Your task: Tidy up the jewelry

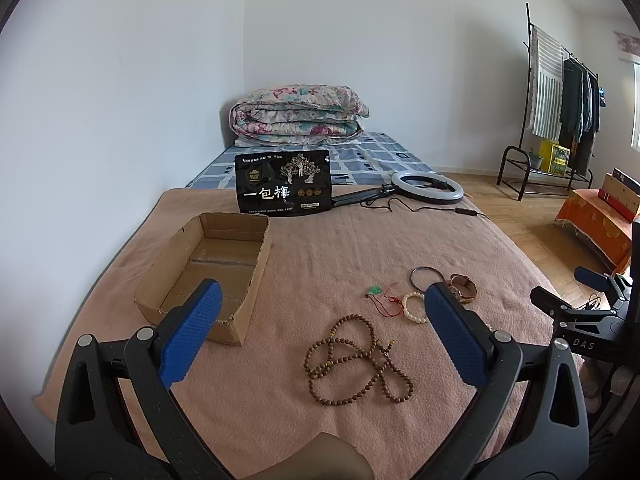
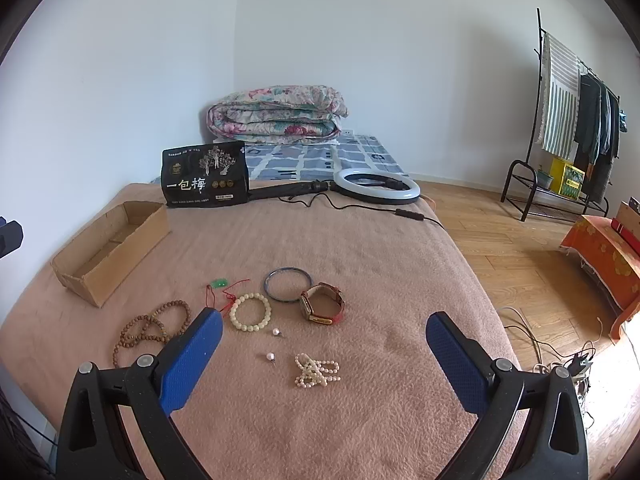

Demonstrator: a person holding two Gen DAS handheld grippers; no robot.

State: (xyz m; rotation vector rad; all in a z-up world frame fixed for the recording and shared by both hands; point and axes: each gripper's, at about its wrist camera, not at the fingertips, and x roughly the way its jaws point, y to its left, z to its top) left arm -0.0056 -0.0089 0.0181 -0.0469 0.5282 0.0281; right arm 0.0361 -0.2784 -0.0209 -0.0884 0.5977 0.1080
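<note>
Where left gripper (image 1: 322,312) spreads, watch (image 1: 464,290) half-hidden.

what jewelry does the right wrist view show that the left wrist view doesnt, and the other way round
Only the right wrist view shows the pearl necklace and two loose pearl earrings, lying on the blanket ahead of the open right tool.

Only the left wrist view shows the whole brown bead strand, between the fingers of the open left tool; the right view hides part of it.

Both show the cardboard box, green pendant on red cord, cream bead bracelet, dark bangle and watch.
</note>
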